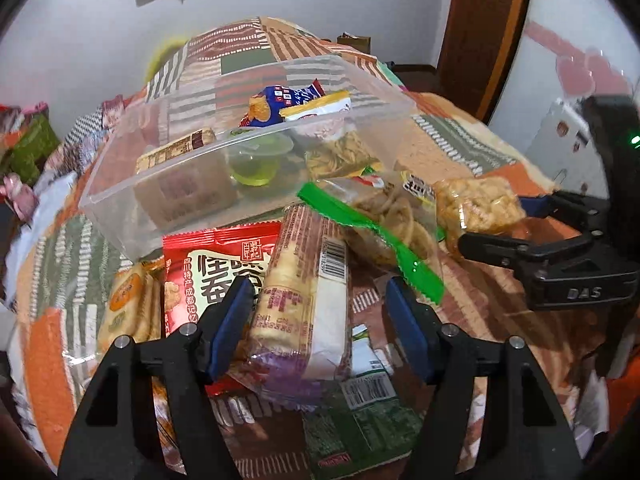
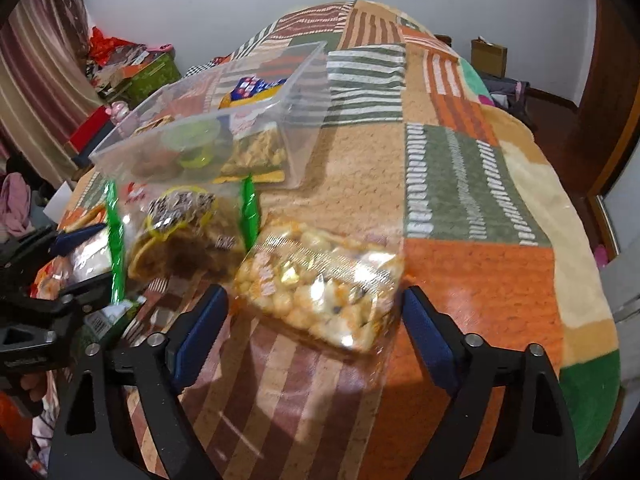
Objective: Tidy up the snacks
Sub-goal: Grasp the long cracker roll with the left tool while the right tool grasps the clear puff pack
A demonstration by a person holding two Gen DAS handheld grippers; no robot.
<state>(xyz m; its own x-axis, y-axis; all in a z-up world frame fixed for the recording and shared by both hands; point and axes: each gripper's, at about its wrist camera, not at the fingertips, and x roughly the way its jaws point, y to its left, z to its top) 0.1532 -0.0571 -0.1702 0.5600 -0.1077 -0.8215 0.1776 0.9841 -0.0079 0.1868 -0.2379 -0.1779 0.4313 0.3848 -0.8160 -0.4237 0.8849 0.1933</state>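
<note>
Clear plastic formed the bin [image 1: 120, 184] on the patchwork tabletop [image 2: 460, 184]; inside it we saw a green jelly cup [image 1: 256, 160], a blue packet [image 1: 280, 104], a yellow-edged packet [image 1: 320, 106] and a brown biscuit pack [image 1: 176, 150]. Just before the bin lay a green-striped bag [image 1: 384, 216], a red packet [image 1: 208, 272] and a long cracker pack [image 1: 304, 292]. Our left tongs [image 1: 320, 320] stood spread around that cracker pack. Our right tongs [image 2: 316, 336] gaped at a puffed-snack bag [image 2: 320, 288].

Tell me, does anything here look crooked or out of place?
Yes. The clear plastic bin sits tilted, its near edge propped on the red snack packet and the long cracker pack rather than flat on the patchwork cloth.
</note>
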